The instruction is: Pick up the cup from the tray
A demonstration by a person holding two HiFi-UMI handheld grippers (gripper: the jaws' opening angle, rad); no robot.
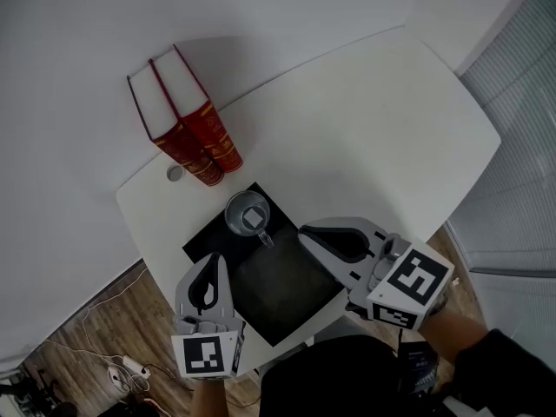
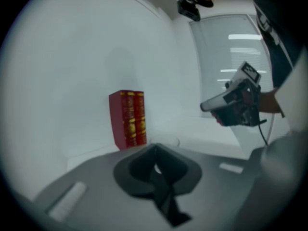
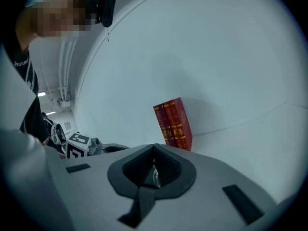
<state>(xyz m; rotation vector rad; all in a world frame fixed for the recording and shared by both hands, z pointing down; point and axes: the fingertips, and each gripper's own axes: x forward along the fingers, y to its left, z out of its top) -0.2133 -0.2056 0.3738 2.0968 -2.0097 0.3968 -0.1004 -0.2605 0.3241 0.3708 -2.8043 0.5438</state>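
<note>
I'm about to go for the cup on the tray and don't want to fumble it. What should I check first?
1. Cup upright on tray: ok.
2. Right gripper jaws apart for a grasp: not ok, together.
3. Left gripper empty: ok, jaws together on nothing.
4. Tray bare between right gripper and cup: ok.
5. Books clear of cup: ok, beyond the tray.
6. Cup's contents: cannot tell.

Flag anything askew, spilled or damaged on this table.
Nothing stands out. The cup stands upright on the tray, with no spill around it, and the two red books stand upright together at the table's far edge.
</note>
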